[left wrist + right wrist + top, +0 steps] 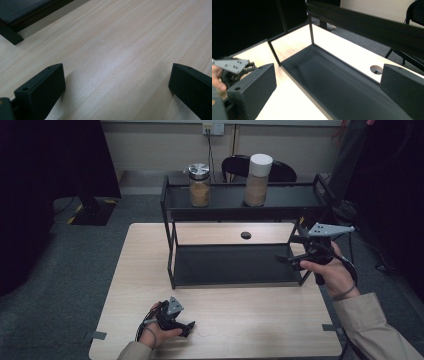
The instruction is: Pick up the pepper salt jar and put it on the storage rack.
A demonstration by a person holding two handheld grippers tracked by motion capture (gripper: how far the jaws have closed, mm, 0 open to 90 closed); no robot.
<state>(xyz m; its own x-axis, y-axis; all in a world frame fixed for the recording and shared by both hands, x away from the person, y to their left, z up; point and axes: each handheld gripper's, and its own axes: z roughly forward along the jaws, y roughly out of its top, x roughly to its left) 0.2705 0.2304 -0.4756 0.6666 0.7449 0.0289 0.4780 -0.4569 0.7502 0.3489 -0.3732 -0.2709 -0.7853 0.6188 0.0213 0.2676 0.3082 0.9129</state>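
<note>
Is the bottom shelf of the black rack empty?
Empty. The bottom shelf shows bare black surface; both jars stand on the top shelf.

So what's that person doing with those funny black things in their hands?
A person holds a grabbing tool in each hand at a wooden table. The right tool hovers open at the right end of a black two-level shelf, beside its bare lower level. The left tool sits low over the table near its front edge, also open, with nothing in it. Two jars stand on the top level: a metal-lidded jar and a white-lidded jar, both untouched.
</note>
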